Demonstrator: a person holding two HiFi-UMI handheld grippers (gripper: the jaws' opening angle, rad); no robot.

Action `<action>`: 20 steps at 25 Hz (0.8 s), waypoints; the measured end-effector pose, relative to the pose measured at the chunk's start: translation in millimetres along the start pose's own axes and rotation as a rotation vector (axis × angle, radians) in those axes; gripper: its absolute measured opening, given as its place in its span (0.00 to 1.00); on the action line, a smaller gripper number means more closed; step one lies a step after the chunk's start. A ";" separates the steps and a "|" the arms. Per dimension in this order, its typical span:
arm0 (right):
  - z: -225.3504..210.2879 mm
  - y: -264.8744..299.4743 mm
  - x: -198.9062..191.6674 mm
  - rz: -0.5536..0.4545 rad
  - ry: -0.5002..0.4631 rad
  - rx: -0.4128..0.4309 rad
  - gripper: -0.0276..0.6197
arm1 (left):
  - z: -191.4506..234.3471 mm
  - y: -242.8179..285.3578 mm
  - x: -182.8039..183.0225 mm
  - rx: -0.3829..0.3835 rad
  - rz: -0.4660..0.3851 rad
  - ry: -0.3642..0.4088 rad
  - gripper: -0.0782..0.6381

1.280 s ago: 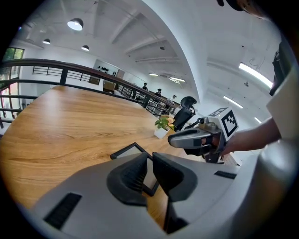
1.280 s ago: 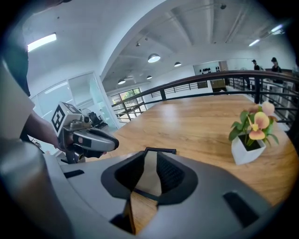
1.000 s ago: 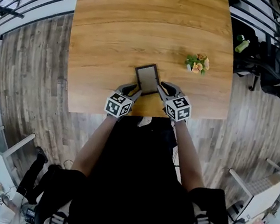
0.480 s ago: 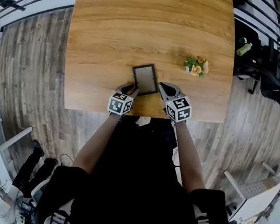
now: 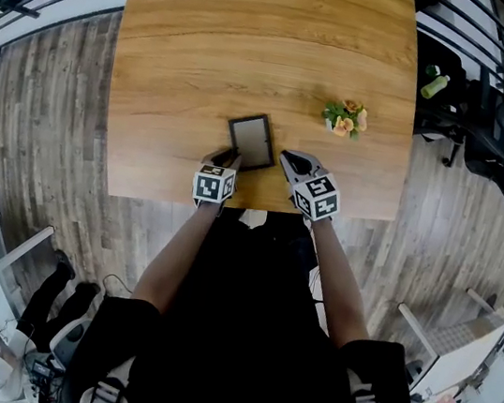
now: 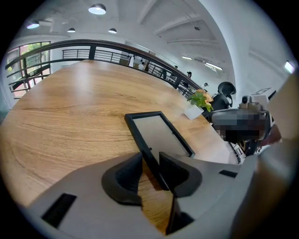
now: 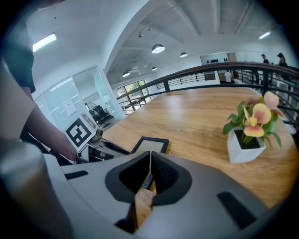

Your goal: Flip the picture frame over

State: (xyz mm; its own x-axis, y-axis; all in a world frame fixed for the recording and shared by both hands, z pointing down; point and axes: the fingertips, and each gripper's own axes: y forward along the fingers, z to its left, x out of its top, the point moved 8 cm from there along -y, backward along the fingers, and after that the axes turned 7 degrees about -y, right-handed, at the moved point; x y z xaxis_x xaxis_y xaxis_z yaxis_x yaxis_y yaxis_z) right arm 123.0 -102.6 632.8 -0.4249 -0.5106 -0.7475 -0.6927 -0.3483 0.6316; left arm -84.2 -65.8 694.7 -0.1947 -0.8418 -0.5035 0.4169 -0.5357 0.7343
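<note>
Grained wooden table [image 5: 259, 36], flat rectangular picture frame [image 5: 250, 141], black-rimmed, pale centre

Head view: picture frame [image 5: 251, 141] near-L corner hidden under left gripper [image 5: 230, 156]; table [image 5: 179, 61] far end cut off by top edge. Left gripper view: frame's near end runs behind that gripper, out of our sight. Right gripper view: we can't see frame's near corner behind right gripper [image 7: 150, 158]; ppl [image 7: 281, 59] by railing [image 7: 201, 73] too small to tell.
</note>
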 end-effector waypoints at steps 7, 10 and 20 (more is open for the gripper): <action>-1.3 -5.6 -6.4 0.015 0.003 0.001 0.07 | -2.1 0.7 -0.4 0.068 -0.029 -0.042 0.27; -0.8 -7.4 -9.8 0.023 0.004 0.007 0.07 | -6.1 3.4 -0.2 0.095 -0.023 -0.030 0.27; 5.6 -4.9 -1.3 0.018 -0.019 0.018 0.07 | -4.5 7.7 10.1 0.084 0.001 -0.080 0.20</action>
State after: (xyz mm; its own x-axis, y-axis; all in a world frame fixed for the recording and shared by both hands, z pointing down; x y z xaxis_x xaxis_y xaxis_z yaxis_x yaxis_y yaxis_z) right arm 123.7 -95.8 629.6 -0.4478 -0.5019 -0.7400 -0.6953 -0.3248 0.6411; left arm -78.9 -78.1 693.2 -0.2660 -0.8434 -0.4669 0.3423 -0.5354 0.7721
